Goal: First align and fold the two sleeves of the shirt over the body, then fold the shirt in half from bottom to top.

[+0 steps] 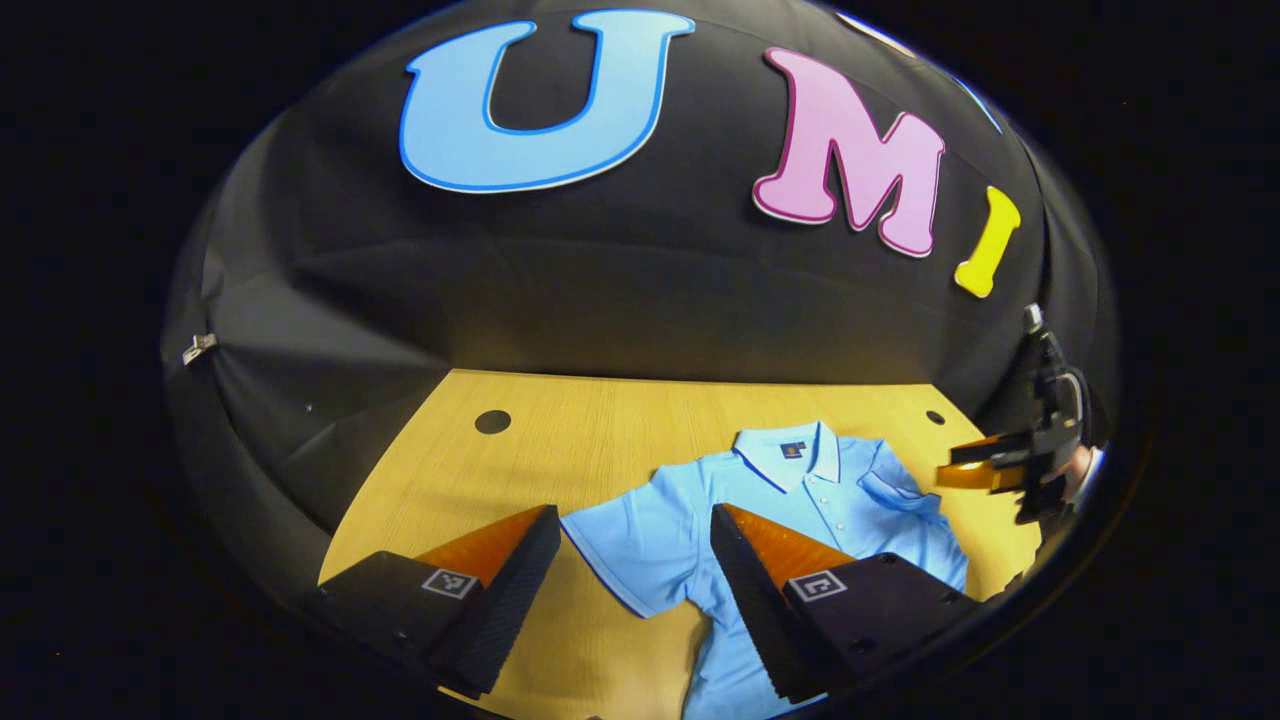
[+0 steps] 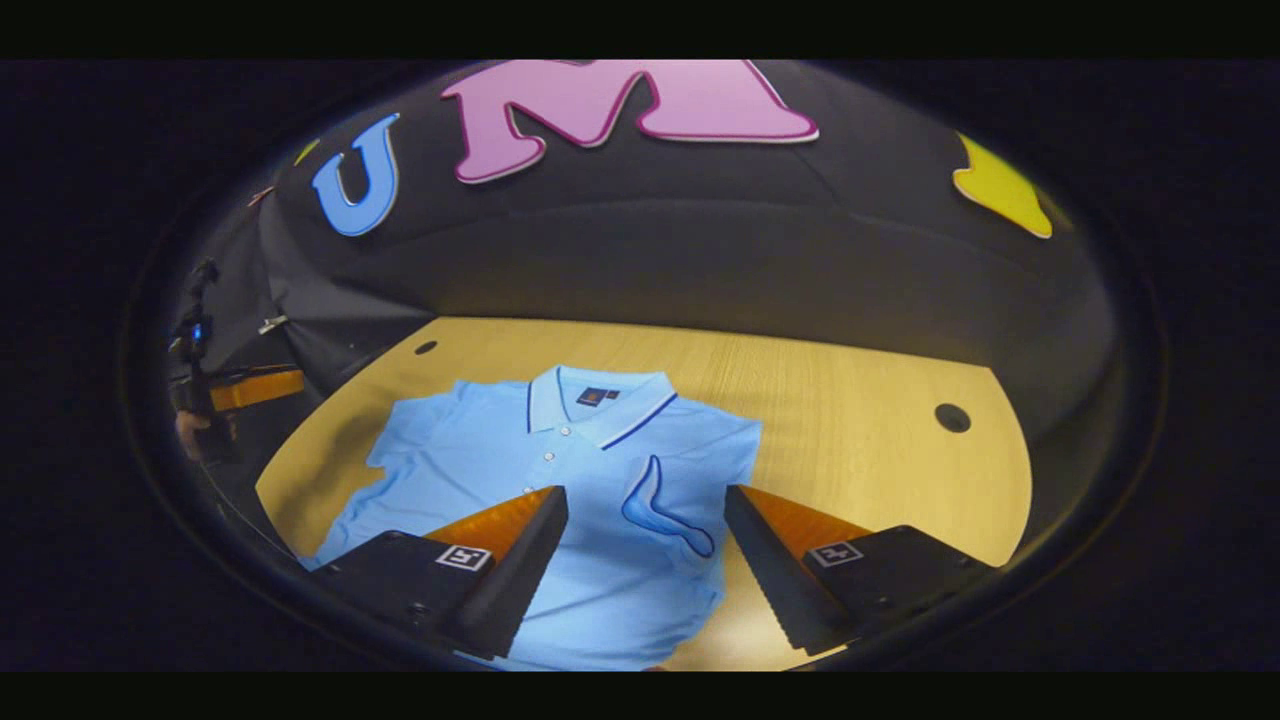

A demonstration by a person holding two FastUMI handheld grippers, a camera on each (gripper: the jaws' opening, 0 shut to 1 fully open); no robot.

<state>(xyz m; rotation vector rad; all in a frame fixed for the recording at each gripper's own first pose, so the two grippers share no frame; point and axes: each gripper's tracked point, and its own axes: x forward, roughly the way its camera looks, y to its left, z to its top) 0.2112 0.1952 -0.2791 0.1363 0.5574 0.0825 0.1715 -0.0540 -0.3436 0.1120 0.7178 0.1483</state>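
On table (image 2: 860, 400), shirt (image 2: 590, 470) hem cut off

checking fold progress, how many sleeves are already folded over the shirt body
1. The right-side sleeve lies folded over the chest of the shirt. The left-side sleeve is spread flat on the table, between the open fingers of the left gripper.
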